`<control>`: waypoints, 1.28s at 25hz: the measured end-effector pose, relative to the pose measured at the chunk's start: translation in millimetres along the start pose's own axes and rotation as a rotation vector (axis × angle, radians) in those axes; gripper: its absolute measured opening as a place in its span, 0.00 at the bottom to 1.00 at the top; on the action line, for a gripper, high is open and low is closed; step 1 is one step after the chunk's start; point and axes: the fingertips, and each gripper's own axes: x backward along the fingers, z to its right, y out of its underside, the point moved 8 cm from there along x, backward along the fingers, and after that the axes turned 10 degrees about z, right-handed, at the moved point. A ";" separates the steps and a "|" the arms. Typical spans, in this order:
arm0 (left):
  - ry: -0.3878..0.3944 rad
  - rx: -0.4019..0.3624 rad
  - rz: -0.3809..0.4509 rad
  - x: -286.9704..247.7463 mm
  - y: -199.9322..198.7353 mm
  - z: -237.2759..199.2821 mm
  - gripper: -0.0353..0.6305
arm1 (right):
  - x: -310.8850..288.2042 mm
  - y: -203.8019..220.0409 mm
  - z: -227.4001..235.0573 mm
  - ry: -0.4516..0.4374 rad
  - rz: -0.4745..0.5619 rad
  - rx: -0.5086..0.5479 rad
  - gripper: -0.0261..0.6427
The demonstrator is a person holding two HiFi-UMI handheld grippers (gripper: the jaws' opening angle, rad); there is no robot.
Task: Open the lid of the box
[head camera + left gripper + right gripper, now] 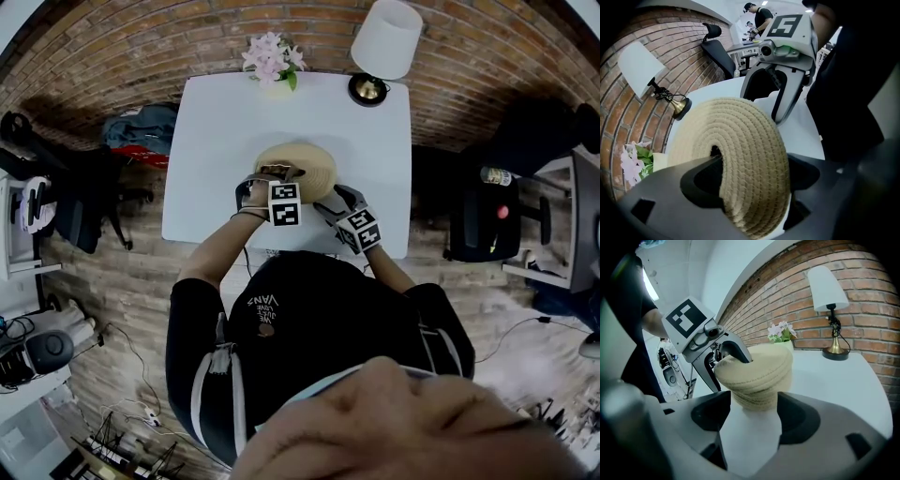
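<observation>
Box (757, 398): woven rope, round, on the white table (216, 141), toward the near edge and about midway left to right. Lid (745, 154): coiled rope disc, tilted, left side raised off the box, right side low over the rim.

Left gripper (270, 176): at the left side of the box top. Jaws clenched on the lid, one jaw on top reaching to the dark opening at the coil's centre, the other beneath. The lid's edge runs between them toward the camera. In the right gripper view one of its fingers hooks over the lid's top edge.

Right gripper (754, 401): low, at the near right side of the box, level with the table top. Jaws grasp the box body below the lid. The rope wall fills the gap at the tips and touches both inner faces. Bare table shows between the jaws nearer the camera.

Far edge of the table: table lamp (384, 47) with white shade at the far right corner, small pot of pale flowers (272, 58) left of it. Both stand well apart from the box.
</observation>
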 end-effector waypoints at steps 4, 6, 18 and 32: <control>-0.010 0.007 0.019 0.3 1.0 -1.9 0.64 | -5.3 -2.3 -0.5 -0.012 -0.002 0.016 0.46; -0.008 0.017 0.029 1.2 1.3 -2.1 0.63 | -5.7 -1.6 0.2 -0.014 -0.007 0.019 0.46; -0.013 0.141 0.213 21.6 -6.0 -4.9 0.60 | -8.6 -0.4 1.2 0.001 -0.020 -0.016 0.46; -0.115 0.332 0.458 54.0 4.9 -8.7 0.59 | -1.1 -6.1 4.8 0.052 -0.016 -0.067 0.46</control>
